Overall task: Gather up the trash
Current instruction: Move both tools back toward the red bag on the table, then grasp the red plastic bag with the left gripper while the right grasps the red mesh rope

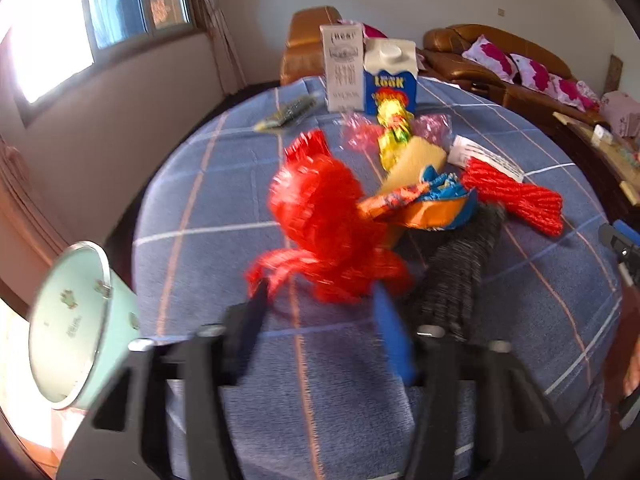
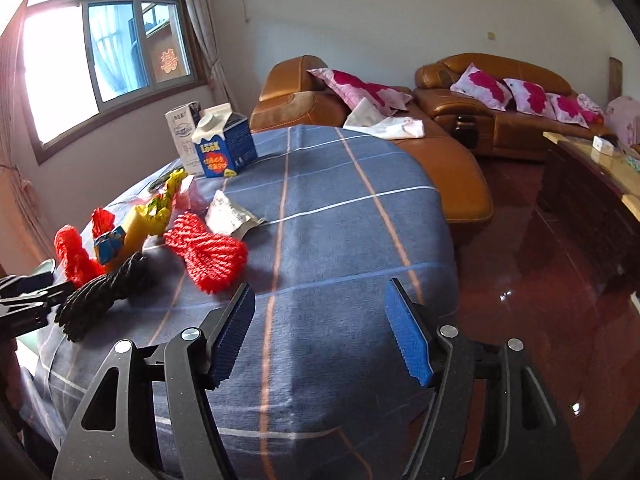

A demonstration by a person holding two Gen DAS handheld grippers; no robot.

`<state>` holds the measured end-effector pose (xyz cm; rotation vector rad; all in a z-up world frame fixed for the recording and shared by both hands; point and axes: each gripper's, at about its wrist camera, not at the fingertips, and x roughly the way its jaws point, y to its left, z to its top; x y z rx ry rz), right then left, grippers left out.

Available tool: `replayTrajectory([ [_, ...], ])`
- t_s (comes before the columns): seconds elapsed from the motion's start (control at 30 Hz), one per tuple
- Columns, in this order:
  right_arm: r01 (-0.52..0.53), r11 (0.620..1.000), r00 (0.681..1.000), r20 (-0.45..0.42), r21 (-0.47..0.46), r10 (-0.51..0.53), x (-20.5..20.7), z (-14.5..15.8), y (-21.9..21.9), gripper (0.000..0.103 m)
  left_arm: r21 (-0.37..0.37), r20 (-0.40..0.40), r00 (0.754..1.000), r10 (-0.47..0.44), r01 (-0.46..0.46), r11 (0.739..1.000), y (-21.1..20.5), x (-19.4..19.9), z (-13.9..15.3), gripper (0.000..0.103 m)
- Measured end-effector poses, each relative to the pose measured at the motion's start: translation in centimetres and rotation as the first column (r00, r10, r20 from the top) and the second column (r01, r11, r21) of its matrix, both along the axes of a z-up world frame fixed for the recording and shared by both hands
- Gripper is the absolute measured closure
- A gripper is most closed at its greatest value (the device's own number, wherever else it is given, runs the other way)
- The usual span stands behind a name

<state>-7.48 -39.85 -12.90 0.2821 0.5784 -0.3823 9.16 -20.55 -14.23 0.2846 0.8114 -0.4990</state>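
A table covered by a blue checked cloth (image 1: 192, 184) fills the centre of both views; brown leather sofas (image 2: 452, 172) with pink-flowered cushions are seen behind it, in the upper right. The trash is gathered on the cloth: two cartons at the far edge, a white one (image 1: 341, 68) just beside a blue-and-white one (image 1: 390, 80) (cap on top), then crumpled wrappers, a yellow block (image 1: 416, 164), a red mesh net (image 1: 516, 196) at right of centre and a dark knitted mesh (image 1: 452, 276) below it. A mint-green enamel pail (image 1: 76, 320) is seen tilted at the lower left of the left wrist view, off the table's edge. The left gripper (image 1: 320, 304) is shown narrowed, with a second red mesh net (image 1: 324, 232) at its fingertips; whether the pads press on it cannot be told (motion blur). The right gripper (image 2: 320, 324) is held wide apart over bare cloth, nothing between its blue pads (image 2: 408, 340).
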Motion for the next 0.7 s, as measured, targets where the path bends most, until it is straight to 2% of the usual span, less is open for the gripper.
replayTrajectory([
  [0.07, -0.016, 1.000, 1.000, 0.005, -0.005, 0.016, 0.0, 0.1, 0.5, 0.036, -0.036, -0.042, 0.998, -0.035, 0.034, 0.999, 0.0, 0.3, -0.3, 0.101],
  [0.33, -0.046, 0.999, 0.999, 0.014, -0.010, 0.046, 0.5, 0.4, 1.8, 0.036, -0.054, 0.029, 0.999, -0.042, 0.043, 0.998, 2.2, -0.4, 2.0, 0.103],
  [0.4, -0.045, 0.999, 0.999, 0.015, -0.012, 0.045, 0.6, 0.5, 1.9, 0.036, -0.051, 0.046, 0.999, -0.021, 0.023, 0.998, 3.4, -0.5, 2.7, 0.103],
  [0.53, -0.053, 0.998, 0.999, 0.011, -0.017, 0.053, 1.2, 0.9, 2.2, 0.036, 0.014, 0.117, 0.992, 0.039, -0.041, 0.999, 5.8, -1.0, 3.6, 0.103],
  [0.7, -0.066, 0.998, 0.998, -0.001, -0.002, 0.066, 3.1, 1.3, 2.2, 0.037, 0.030, 0.136, 0.984, 0.111, -0.116, 0.993, 8.7, -0.8, 3.9, 0.103],
])
